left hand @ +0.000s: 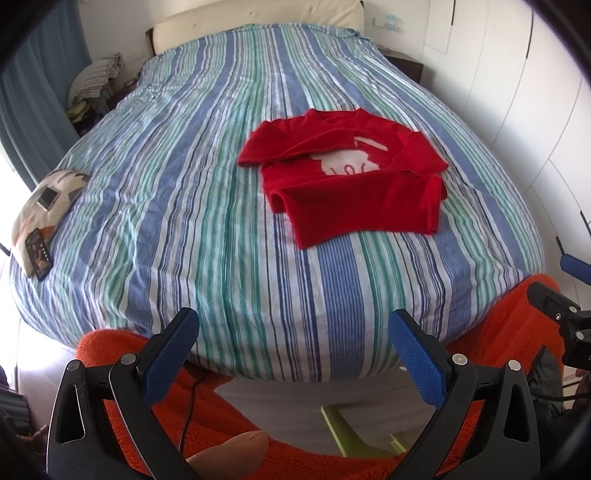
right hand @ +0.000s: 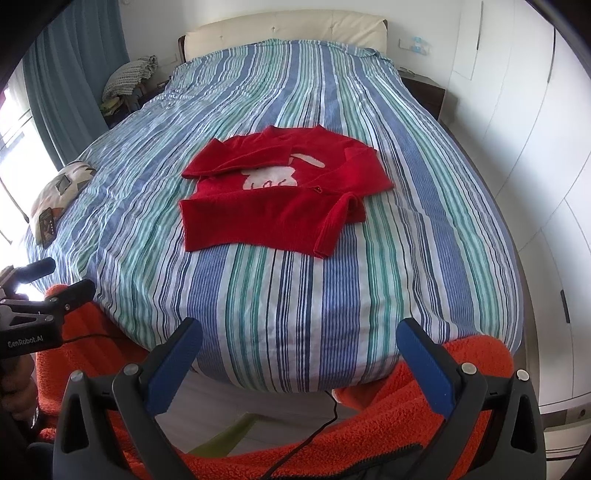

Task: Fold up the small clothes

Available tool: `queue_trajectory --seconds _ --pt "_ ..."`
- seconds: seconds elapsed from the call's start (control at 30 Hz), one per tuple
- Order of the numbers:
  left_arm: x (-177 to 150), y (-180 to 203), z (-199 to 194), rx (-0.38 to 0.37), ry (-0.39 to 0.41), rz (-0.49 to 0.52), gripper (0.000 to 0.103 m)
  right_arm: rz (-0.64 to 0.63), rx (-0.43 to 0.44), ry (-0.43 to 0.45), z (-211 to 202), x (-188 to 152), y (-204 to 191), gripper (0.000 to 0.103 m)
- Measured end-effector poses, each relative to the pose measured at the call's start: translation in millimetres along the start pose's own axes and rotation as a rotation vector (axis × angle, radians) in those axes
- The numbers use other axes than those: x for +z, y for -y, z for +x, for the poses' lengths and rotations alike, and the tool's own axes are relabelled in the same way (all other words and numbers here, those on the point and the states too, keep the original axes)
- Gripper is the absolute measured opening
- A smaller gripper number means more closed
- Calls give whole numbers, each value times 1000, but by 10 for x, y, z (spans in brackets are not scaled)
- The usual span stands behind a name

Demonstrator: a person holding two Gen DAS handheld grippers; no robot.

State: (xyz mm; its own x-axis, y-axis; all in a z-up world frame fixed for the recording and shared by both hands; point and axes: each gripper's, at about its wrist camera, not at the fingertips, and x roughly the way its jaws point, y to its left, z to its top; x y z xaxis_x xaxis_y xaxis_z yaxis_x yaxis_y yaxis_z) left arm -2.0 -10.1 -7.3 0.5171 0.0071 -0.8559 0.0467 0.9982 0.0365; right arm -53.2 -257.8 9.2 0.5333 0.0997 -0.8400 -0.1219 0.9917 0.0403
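Red sweater (right hand: 280,206) on bed (right hand: 295,295), white motif half covered

Both your wrist cameras sit off the bed's (left hand: 258,221) foot, facing 12 o'clock toward the headboard (right hand: 288,26), sharing the whole bedspread.

Left claw (left hand: 291,350) and right claw (right hand: 301,360) both gape wide, empty, held level side by side.
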Motion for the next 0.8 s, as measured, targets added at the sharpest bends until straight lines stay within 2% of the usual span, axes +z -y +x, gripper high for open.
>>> queue_trajectory --seconds 0.8 --pt "-62 -8 164 52 -35 9 103 -6 -18 -21 90 -38 4 103"
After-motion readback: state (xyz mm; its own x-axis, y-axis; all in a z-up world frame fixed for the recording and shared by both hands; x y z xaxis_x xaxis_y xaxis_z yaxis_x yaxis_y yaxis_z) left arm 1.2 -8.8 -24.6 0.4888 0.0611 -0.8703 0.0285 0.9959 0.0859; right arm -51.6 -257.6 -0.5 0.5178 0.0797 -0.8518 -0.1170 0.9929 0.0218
